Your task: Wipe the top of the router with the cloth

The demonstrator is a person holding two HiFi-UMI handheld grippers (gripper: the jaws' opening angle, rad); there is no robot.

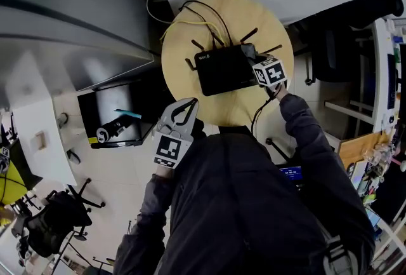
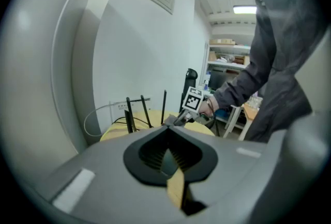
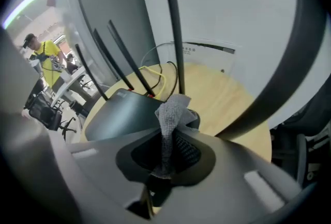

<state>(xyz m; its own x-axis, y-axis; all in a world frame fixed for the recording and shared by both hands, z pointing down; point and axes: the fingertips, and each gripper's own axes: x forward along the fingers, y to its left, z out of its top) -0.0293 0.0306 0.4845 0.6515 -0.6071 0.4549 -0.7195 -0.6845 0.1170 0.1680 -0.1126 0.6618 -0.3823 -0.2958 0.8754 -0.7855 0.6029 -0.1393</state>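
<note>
**Router wipe, starting position.** The router point(image 1: 223, 69) lies mid-table point(image 1: 190, 39), with its antennas point(image 3: 173, 36) along the far edge. The right gripper point(image 3: 183, 115) is clamped on a grey cloth point(image 3: 168, 114) at the router's right end. For a clean wipe, the cloth's free tuft should be pressed lightly flat on the lid and drawn leftward in overlapping passes — stopping short of the antennas. The left gripper point(image 1: 187, 106), its jaws together on nothing, is held off the table's near-left edge. The pinched cloth is shown only in the right gripper view. The router's whole outline is given only by the head view, where the marker cube point(image 1: 269, 72) masks the cloth.
</note>
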